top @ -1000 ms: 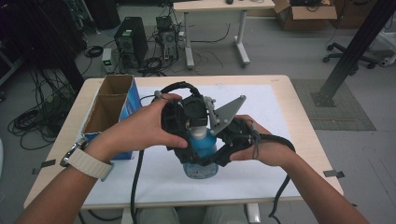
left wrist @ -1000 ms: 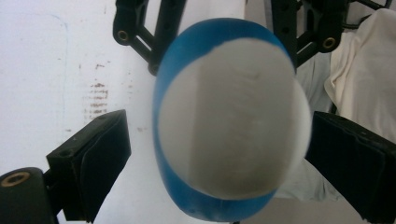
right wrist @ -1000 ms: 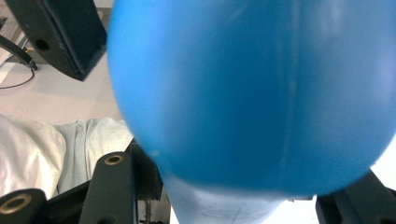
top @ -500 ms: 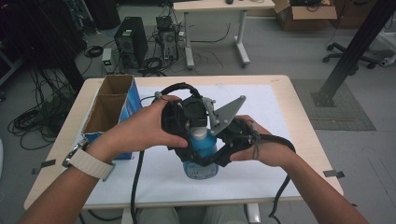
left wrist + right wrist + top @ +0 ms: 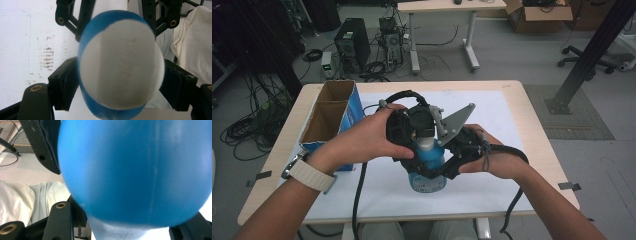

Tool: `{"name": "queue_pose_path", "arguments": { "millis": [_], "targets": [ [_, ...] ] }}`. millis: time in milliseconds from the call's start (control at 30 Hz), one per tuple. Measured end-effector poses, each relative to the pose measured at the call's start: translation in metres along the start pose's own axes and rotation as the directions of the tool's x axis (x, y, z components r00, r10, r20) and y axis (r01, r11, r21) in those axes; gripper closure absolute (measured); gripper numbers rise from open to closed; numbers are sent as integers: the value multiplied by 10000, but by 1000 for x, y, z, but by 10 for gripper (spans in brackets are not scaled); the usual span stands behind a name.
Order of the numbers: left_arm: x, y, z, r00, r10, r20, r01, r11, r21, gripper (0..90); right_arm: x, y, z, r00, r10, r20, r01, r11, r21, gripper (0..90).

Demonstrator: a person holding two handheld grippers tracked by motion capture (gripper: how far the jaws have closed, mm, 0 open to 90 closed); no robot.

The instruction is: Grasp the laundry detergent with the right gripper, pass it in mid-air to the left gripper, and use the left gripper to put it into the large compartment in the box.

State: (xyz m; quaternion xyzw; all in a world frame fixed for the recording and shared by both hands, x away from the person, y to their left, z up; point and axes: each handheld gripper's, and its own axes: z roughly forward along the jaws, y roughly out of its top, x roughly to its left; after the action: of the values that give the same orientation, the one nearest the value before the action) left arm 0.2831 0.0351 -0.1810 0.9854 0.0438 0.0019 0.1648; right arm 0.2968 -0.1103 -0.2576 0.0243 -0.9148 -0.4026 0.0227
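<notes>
Both grippers, left [image 5: 412, 145] and right [image 5: 447, 162], clench 1 blue bottle [image 5: 427, 172] (white cap); uneven squeeze could tip it.

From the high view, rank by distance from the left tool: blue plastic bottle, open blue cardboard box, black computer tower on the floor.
1. Blue plastic bottle, at the left tool.
2. Open blue cardboard box, table's left.
3. Black computer tower, floor beyond.

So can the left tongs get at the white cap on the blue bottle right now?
Probably yes: the left tongs already sit either side of the white cap of the blue bottle, with nothing between.
</notes>
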Motion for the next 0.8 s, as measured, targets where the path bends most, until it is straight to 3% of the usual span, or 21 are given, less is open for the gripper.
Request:
{"name": "queue_pose_path", "arguments": {
  "millis": [433, 633, 800],
  "targets": [
    [-1, -1, 1, 9999, 76, -142, -77, 9999, -67, 361, 1, 0, 1, 10000, -46, -49, 46, 10000, 48, 439],
    [-1, -2, 1, 9998, 51, -215, -54, 9999, -145, 373, 1, 0, 2, 10000, -59, -18, 59, 10000, 54, 439],
    [-2, -2, 1, 9995, 151, -285, -149, 9999, 80, 375, 1, 1, 4, 9999, -157, 9, 156, 9998, 113, 439]
  ]
}}
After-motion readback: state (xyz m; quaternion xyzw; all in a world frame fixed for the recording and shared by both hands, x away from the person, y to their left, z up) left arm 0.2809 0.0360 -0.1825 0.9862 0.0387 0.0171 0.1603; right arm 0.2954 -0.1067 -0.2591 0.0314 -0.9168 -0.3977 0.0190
